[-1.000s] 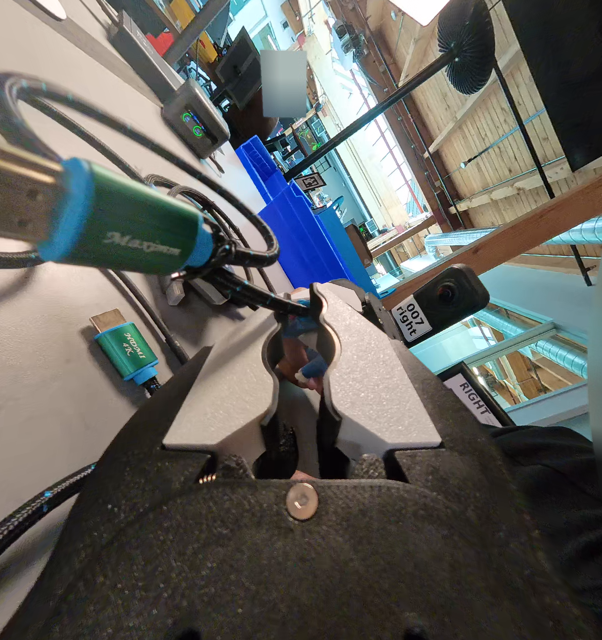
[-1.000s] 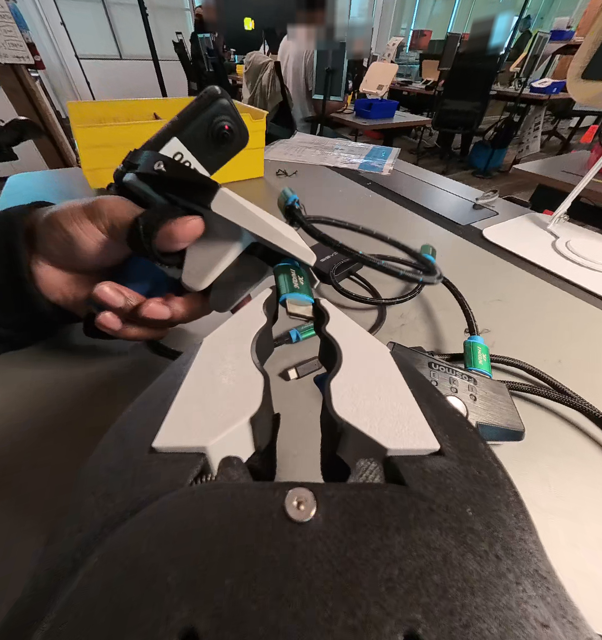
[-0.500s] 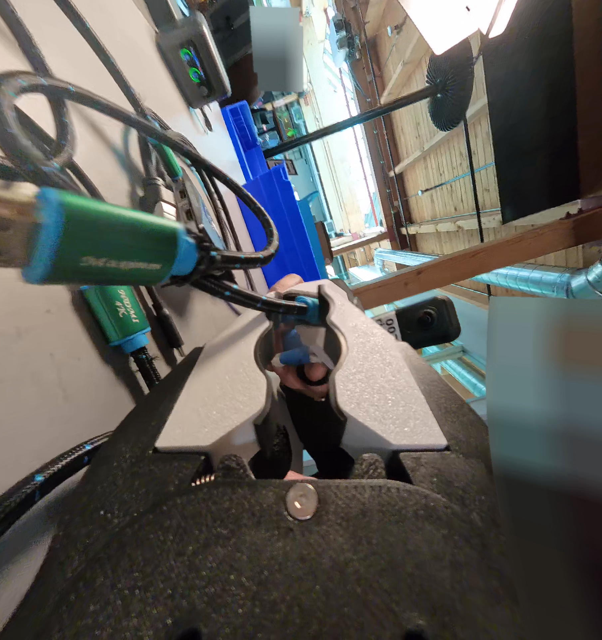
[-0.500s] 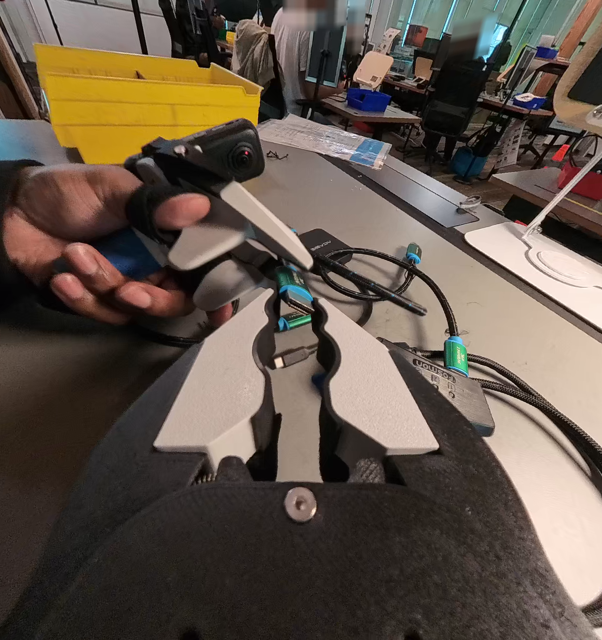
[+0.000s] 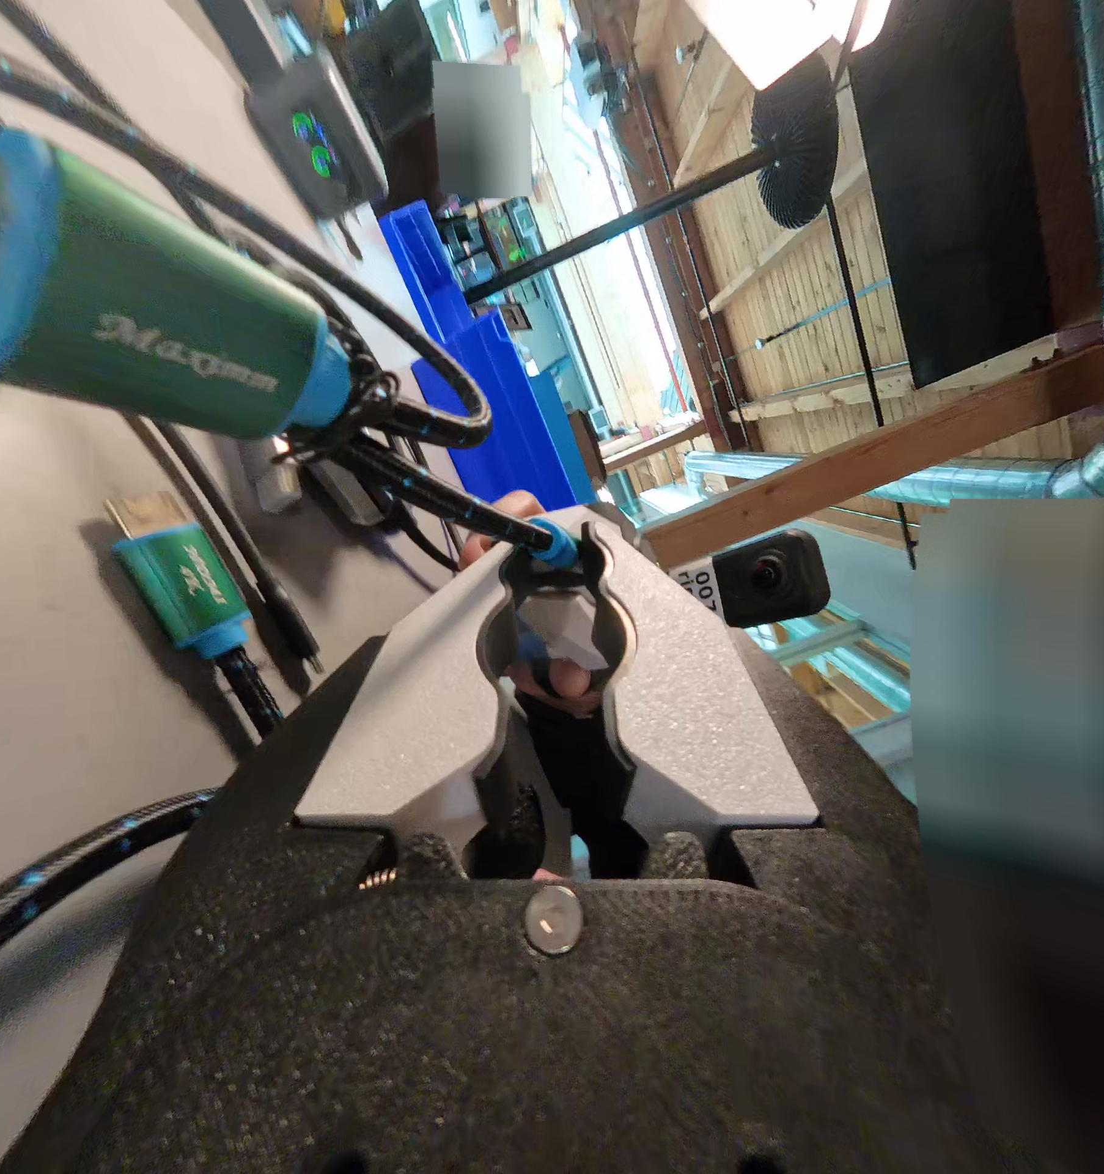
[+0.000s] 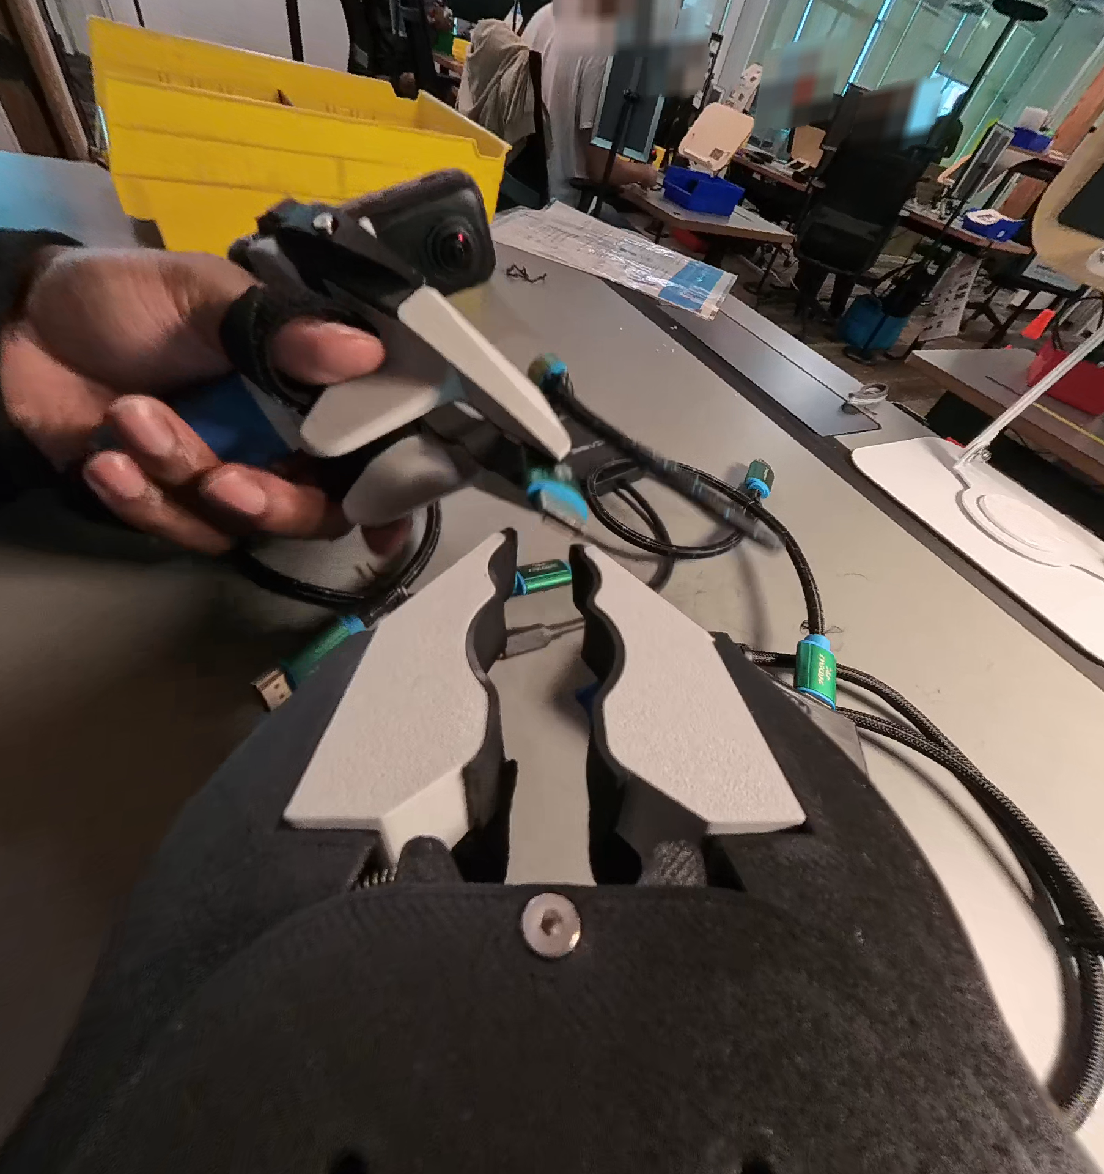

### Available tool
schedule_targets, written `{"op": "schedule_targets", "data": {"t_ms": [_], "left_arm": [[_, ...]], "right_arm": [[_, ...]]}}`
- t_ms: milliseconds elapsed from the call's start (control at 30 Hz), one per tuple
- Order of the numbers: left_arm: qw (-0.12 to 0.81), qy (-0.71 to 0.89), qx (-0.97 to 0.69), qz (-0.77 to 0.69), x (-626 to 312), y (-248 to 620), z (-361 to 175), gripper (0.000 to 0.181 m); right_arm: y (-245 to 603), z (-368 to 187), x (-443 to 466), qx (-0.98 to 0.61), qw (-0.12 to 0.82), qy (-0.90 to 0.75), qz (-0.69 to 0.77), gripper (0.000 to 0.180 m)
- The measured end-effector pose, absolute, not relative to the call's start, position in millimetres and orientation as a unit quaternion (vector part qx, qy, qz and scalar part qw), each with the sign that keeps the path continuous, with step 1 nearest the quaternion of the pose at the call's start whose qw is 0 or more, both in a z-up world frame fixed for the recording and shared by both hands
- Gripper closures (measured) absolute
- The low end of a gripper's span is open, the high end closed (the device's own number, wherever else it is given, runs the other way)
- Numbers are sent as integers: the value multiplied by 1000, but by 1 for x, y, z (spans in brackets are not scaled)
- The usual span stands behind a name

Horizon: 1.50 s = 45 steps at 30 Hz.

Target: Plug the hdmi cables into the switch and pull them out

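My left gripper is shut on the blue-collared end of a braided HDMI cable. A green HDMI plug hangs close beside its fingers. In the right wrist view a hand holds the left gripper above the table with a green plug at its tips. My right gripper is open and empty, low over the table. The black switch is mostly hidden behind its right finger, with a green plug in it. Loose green plugs lie on the table.
Braided cables loop over the grey table. A yellow bin stands at the back left and a white lamp base at the right. A grey box with green lights and blue bins show in the left wrist view. My two grippers' fingertips are within a few centimetres of each other.
The left gripper has lifted with its cable and come closer to the right gripper. The right gripper has moved forward, so the switch is now mostly hidden behind it.
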<state>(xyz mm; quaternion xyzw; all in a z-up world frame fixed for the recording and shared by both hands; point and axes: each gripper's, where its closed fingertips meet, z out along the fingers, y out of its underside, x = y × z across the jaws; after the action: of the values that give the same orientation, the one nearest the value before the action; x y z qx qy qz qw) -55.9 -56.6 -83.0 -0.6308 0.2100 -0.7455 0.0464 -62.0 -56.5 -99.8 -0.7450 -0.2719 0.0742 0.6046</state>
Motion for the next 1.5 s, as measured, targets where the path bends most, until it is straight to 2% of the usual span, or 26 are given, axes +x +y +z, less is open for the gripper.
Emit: {"op": "schedule_targets", "data": {"t_ms": [267,433,600,767,833,900,1300,1500], "left_arm": [[203,276,-655,-673,-66,-31,-78,164],[230,292,-655,-658,-68,-28,-77,164],[226,295,-647,-666,-67,-30,-76,164],[216,306,-642,-669,-64,-37,-77,164],[217,316,-644,-662,-63,-39,-79,164],[227,327,-647,-650,-62,-40,-82,164],[240,346,-641,-642,-68,-35,-81,164],[252,369,-635,-629,-70,-36,-81,164]], "right_arm": [[-50,-100,-33,-775,590,-215,70,148],[-48,-115,20,-832,529,-167,-6,132],[-55,-143,37,-879,453,-152,1,119],[-55,-171,46,-905,399,-144,-15,125],[-53,-173,45,-903,399,-156,-28,138],[-52,-173,41,-898,405,-169,-28,142],[-65,-142,2,-802,497,-331,33,143],[-67,-136,-3,-784,514,-344,43,144]]}}
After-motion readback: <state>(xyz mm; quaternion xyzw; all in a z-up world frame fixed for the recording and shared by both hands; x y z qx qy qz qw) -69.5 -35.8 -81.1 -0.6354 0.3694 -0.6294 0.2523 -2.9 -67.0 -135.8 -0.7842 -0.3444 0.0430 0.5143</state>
